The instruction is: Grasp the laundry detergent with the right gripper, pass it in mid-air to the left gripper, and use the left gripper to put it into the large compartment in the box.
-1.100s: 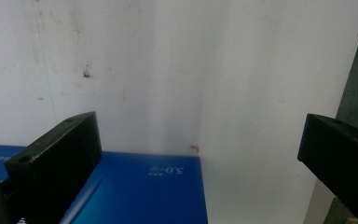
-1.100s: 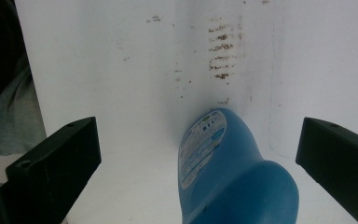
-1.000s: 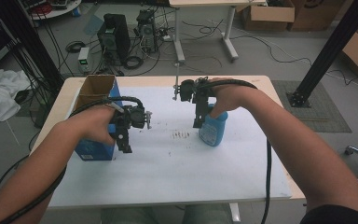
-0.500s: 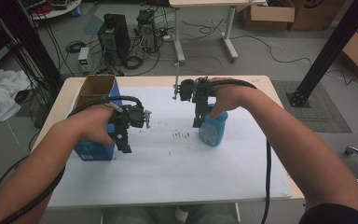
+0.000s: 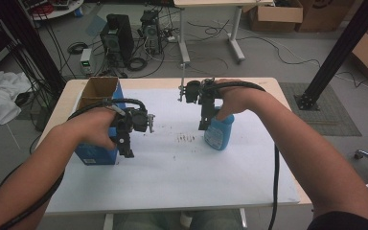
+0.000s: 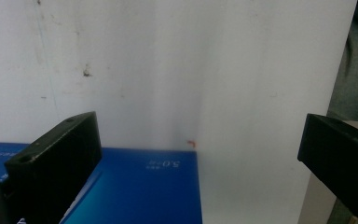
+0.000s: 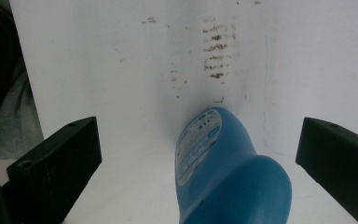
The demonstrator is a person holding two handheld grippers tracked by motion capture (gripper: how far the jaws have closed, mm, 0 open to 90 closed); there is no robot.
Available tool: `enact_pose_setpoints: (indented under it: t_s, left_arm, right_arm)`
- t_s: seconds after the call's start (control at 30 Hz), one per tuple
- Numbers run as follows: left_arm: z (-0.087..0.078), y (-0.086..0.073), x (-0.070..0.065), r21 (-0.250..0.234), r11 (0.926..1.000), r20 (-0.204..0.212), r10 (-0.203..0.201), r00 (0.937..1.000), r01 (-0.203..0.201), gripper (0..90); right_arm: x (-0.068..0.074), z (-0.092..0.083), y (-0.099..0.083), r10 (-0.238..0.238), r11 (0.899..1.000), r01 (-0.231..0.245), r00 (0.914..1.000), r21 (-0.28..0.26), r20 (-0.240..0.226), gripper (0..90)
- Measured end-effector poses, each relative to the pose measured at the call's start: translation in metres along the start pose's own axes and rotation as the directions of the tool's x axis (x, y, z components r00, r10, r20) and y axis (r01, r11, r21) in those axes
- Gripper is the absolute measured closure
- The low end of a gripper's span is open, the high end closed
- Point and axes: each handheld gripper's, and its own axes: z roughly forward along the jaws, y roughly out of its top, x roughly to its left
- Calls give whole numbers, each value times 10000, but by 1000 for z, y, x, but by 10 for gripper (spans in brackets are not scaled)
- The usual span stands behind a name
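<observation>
Left tool (image 5: 127, 153) hovering wide open over blue box (image 5: 96, 154); right tool (image 5: 205, 125) gaping above blue bottle (image 5: 219, 134).

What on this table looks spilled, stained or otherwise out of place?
A patch of brown smudges stains the white table cover, between the blue box and the blue bottle. In the right gripper view it shows as short streaked rows beyond the bottle.

bottle (image 7: 233, 177) base cut off, label perhaps unreadable (blurred)
</observation>
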Motion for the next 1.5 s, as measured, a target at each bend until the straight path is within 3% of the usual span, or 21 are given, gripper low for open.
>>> enact_pose_setpoints:
  t_s: [0.37, 0.53, 0.63, 0.67, 0.7, 0.73, 0.77, 0.8, 0.83, 0.87, 0.93, 1.0, 1.03, 1.13, 1.2, 1.23, 1.27, 1.3, 1.33, 1.4, 1.5]
  left_arm:
    - [2, -4, -1, -107, 9998, -1, -144, 9999, 144, 1]
    - [-5, -8, -1, -239, 9996, -213, -151, 9997, 146, 0]
    - [-6, -10, -1, -293, 9993, -233, -221, 9995, 214, 0]
    - [-6, -10, -1, -293, 9993, -233, -221, 9995, 214, 0]
    - [-6, -10, -1, -274, 9995, -245, -167, 9996, 161, 0]
    - [-6, -10, -1, -289, 9995, -242, -148, 9996, 141, 0]
    - [-6, -10, -1, -298, 9995, -245, -141, 9996, 134, 0]
    - [-5, -10, -1, -317, 9994, -242, -145, 9996, 138, 0]
    - [-4, -11, -1, -339, 9994, -212, -111, 9997, 104, 0]
    - [-4, -11, -1, -339, 9994, -212, -111, 9997, 104, 0]
    - [-4, -12, -1, -308, 9995, -194, -108, 9998, 102, 0]
    - [-3, -13, -1, -277, 9995, -143, -158, 9998, 154, 0]
    - [-2, -14, -1, -350, 9992, -142, -189, 9997, 184, 0]
    - [-3, -16, -1, -341, 9991, -85, -254, 9996, 251, 1]
    - [-3, -17, -2, -276, 9993, -81, -240, 9997, 238, 0]
    - [-3, -17, -2, -276, 9993, -81, -240, 9997, 238, 0]
    - [-2, -18, -2, -225, 9995, -63, -231, 9997, 230, 0]
    - [-3, -18, -2, -113, 9997, -70, -222, 9997, 221, 0]
    - [-3, -18, -2, -113, 9997, -70, -222, 9997, 221, 0]
    - [-3, -19, -3, -134, 9996, -95, -267, 9996, 266, 0]
    - [-5, -18, -4, -114, 9997, -108, -218, 9997, 217, 0]
  right_arm:
    - [-1, 5, 2, -19, 10000, 19, 10000, -68, -3, 0]
    - [-1, 0, -1, 221, 9961, -212, 9997, -854, 99, 0]
    - [-3, -9, -7, 611, 9751, -553, 9979, -2149, 205, 0]
    - [-3, -11, -10, 850, 9621, -753, 9961, -2623, 256, 0]
    - [-3, -11, -10, 850, 9621, -753, 9961, -2623, 256, 0]
    - [-6, -15, -17, 1577, 9145, -1313, 9867, -3827, 383, 0]
    - [-6, -15, -17, 1577, 9145, -1313, 9867, -3827, 383, 0]
    - [-8, -18, -23, 2039, 8687, -1661, 9785, -4667, 313, 0]
    - [-9, -20, -27, 2324, 8416, -1815, 9719, -5087, 378, 0]
    - [-9, -20, -27, 2324, 8416, -1815, 9719, -5087, 378, 0]
    - [-11, -24, -36, 2842, 7884, -2088, 9578, -5787, 417, 0]
    - [-14, -28, -44, 3256, 7447, -2334, 9449, -6252, 351, 0]
    - [-15, -32, -51, 3602, 7186, -2392, 9312, -6529, 553, 0]
    - [-19, -38, -65, 4112, 6637, -2717, 9108, -6969, 365, 0]
    - [-21, -41, -75, 4280, 5993, -2999, 9036, -7422, -196, 0]
    - [-22, -42, -80, 4384, 5750, -3089, 8981, -7576, -335, 0]
    - [-22, -42, -80, 4384, 5750, -3089, 8981, -7576, -335, 0]
    - [-20, -45, -91, 4643, 5483, -3096, 8853, -7769, -251, 0]
    - [-20, -45, -91, 4643, 5483, -3096, 8853, -7769, -251, 0]
    - [-17, -48, -106, 4919, 5290, -3128, 8705, -7889, -154, 0]
    - [-14, -49, -118, 5018, 5177, -3202, 8647, -7933, -216, 0]
